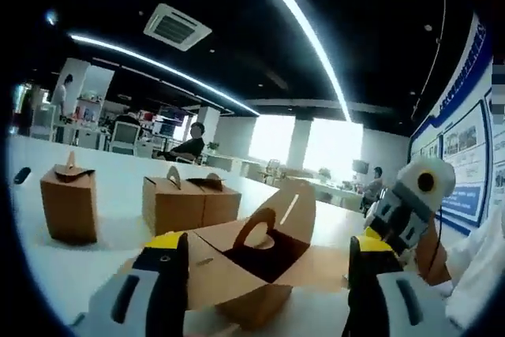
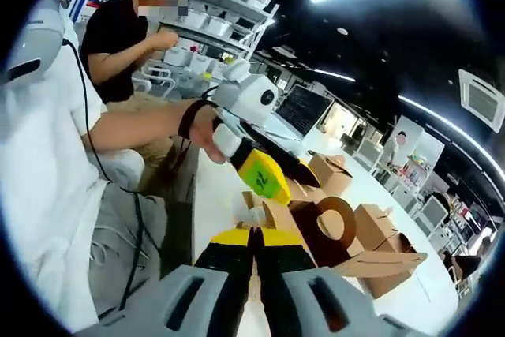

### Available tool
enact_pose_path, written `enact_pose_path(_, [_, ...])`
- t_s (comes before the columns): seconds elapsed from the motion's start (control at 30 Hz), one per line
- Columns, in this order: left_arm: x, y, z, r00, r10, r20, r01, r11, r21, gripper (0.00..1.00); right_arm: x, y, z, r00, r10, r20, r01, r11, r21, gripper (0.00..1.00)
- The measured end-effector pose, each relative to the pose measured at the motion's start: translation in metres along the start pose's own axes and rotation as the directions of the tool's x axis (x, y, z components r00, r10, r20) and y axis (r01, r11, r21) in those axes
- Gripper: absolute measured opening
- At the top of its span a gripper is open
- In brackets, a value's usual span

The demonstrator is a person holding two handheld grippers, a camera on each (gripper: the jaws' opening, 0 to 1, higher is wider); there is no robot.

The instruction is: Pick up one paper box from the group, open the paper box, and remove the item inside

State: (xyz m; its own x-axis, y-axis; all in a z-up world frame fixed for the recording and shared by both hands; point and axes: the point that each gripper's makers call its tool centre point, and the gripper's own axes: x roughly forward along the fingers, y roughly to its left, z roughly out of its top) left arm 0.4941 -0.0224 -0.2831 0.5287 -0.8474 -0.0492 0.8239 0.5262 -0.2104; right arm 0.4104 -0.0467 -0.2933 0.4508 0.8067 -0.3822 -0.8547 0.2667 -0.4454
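1. Broadly, the white table [image 1: 118, 187] carries every box.
2. On it, the open paper box [image 1: 252, 262] sits nearest, its flaps spread, between the left gripper's [image 1: 264, 274] parted jaws.
3. Behind that box stand two closed paper boxes [image 1: 189, 203] and [image 1: 69, 203].
4. Beside the open box, the right gripper's [image 2: 254, 252] jaws are pressed together; whether they pinch anything cannot be told.

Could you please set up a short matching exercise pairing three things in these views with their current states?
Things:
1. nearest paper box
2. far-left paper box
3. right gripper

States:
A. jaws together
B. closed, standing alone
C. flaps spread open

Pairs: 1-C, 2-B, 3-A
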Motion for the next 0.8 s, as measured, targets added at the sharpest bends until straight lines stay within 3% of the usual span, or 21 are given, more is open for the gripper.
enact_pose_path(0.43, [0.005,0.011,-0.005,0.999,0.032,-0.021,-0.033,0.999,-0.006,0.75,-0.001,0.007,-0.003,1.000,0.003,-0.008,-0.003,1.000,-0.026,0.13])
enact_pose_path(0.8, [0.006,0.010,-0.010,0.999,0.029,-0.033,-0.029,1.000,0.009,0.75,-0.006,0.019,-0.008,0.999,0.028,-0.038,-0.029,0.998,-0.047,0.20])
